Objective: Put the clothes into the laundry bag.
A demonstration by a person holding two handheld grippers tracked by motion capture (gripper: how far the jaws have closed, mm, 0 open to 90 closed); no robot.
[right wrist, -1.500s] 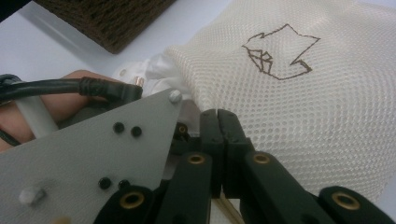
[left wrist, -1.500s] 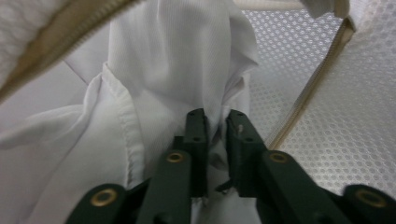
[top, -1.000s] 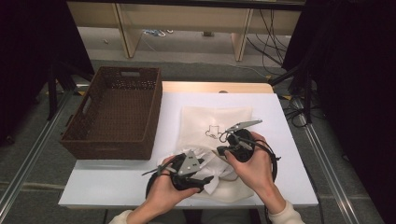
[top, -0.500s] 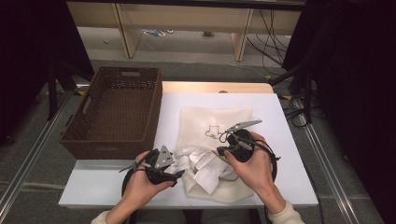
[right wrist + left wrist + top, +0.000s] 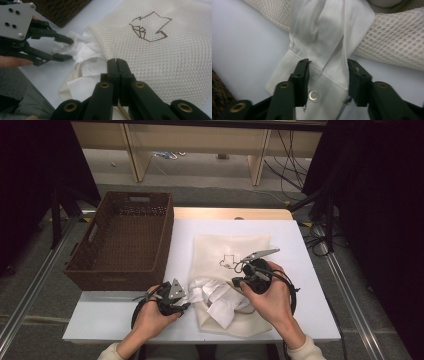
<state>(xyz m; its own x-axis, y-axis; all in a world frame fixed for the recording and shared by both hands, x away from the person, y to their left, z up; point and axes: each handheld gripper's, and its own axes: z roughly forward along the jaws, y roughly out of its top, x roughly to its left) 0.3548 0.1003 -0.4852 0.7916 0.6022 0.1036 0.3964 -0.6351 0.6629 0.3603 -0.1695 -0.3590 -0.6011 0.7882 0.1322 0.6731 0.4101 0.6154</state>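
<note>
Risks noted:
- Grip on shirt (image 5: 215, 295) may miss. Cuff (image 5: 329, 85) lies flat on the desk (image 5: 305, 250), so closing fingers may skate over the cloth or catch a single layer, which would slip free on the pull.
- Possible snag. Sleeve runs back into the mouth of the mesh bag (image 5: 235, 247); a hard pull toward the basket (image 5: 125, 240) may drag the whole bag along unless properly anchored at the far side.
- Possible pinch on the snap (image 5: 313, 95) near the cuff edge, giving a poor hold.
- Loose cloth may trail over the desk edge once freed.

Left gripper (image 5: 328, 67): fingers (image 5: 302, 72) partly apart and just been closing, with the cuff between them. One finger over the cuff fold, the other at its far edge. Cloth not bunched, so not judged clamped yet.

Right gripper (image 5: 116, 61): fingers (image 5: 112, 67) fully together, held low over the bag near its mouth. Cannot tell whether mesh or cord is caught between them.

Location of items: shirt half out of the bag mouth at the near middle of the desk, cuff spread toward the left gripper. Bag flat, printed side up. Basket well to the left, apart from both.
</note>
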